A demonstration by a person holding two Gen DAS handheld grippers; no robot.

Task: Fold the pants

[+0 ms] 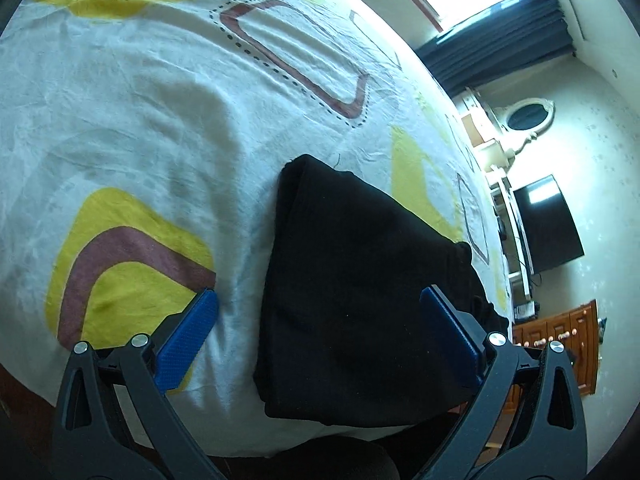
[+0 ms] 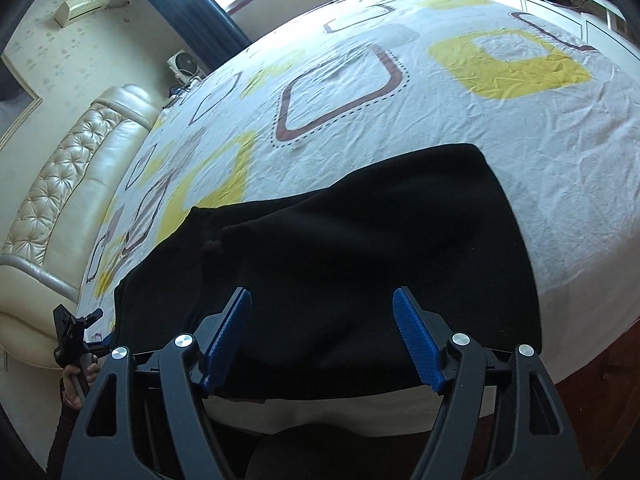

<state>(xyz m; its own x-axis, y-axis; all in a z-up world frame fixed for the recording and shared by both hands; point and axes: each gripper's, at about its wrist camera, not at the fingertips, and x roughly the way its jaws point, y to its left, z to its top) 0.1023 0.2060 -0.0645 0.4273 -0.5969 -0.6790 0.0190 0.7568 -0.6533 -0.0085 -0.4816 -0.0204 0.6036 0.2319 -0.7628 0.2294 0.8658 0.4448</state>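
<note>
Left wrist view. The black pants (image 1: 360, 292) are lying folded into a compact stack on the bed sheet (image 1: 160, 128), close to the near edge of the bed. The left gripper (image 1: 320, 300) is hovering above that stack with its fingers (image 1: 188, 336) standing wide apart and gripping nothing; one blue pad is hanging over the bare sheet beside the pants, the other over the pants themselves. A yellow and maroon printed shape on the sheet is lying just beside the pants. Beyond the far side of the bed, a dark television (image 1: 548, 224), a navy curtain (image 1: 500, 36) under a bright window and a wooden drawer cabinet (image 1: 560, 340) are showing.

Right wrist view. The pants (image 2: 360, 248) are spreading as a broad dark rectangle across the sheet (image 2: 520, 128), reaching almost to the bed's near edge. The right gripper (image 2: 322, 308) is hanging over the near part of the pants, its fingers (image 2: 416, 340) set wide and empty. Beside the pants, low in the picture, the left gripper (image 2: 76, 324) is appearing in the person's hand (image 2: 78, 384). A cream tufted headboard (image 2: 72, 160) is bordering the bed, with a wall air conditioner (image 2: 84, 4) above it and a small fan (image 2: 184, 65) near the curtain.
</note>
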